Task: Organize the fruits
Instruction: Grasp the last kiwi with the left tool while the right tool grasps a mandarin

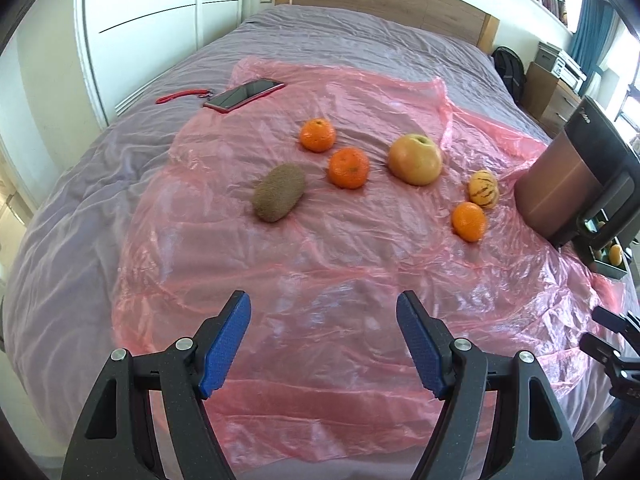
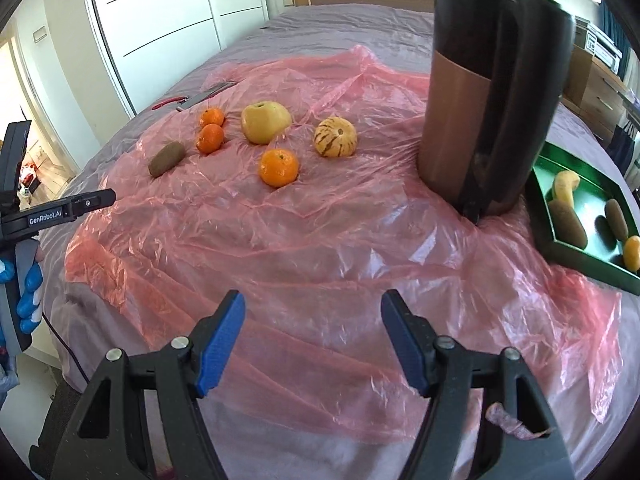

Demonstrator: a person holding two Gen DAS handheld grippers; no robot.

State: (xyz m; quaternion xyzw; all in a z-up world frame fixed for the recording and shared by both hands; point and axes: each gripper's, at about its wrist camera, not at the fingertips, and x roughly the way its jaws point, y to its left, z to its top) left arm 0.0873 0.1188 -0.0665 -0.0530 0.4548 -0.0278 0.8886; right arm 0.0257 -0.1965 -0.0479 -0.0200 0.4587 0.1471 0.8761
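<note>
left gripper (image 1: 323, 344): jaws wide apart and empty, hanging over bare pink sheet near the bed's near edge.
right gripper (image 2: 313, 342): likewise spread and holding nothing, over the same near strip.
pink plastic sheet (image 1: 320, 264): thin, crinkled film over the grey bedcover (image 1: 72, 240); probably slick, so fruit may slide or roll when nudged.
kiwi (image 1: 278, 192): closest loose fruit to the left gripper, toward the sheet's left side; brown, fuzzy, oval. Likely light and softish; best taken across its short width, gently.
mandarins (image 1: 348, 167): three loose, glossy orange; two sit together mid-sheet, one nearer the right edge. Round, so they need a centred pinch.
apple (image 1: 416, 159): yellow-pink, largest, firm-looking.
striped fruit (image 1: 483, 189): yellow with dark stripes, just beside the right mandarin.
dark canister (image 2: 492, 92): tall, standing at the sheet's right side.
green tray (image 2: 584, 168): at the right edge, already holding several fruits.
</note>
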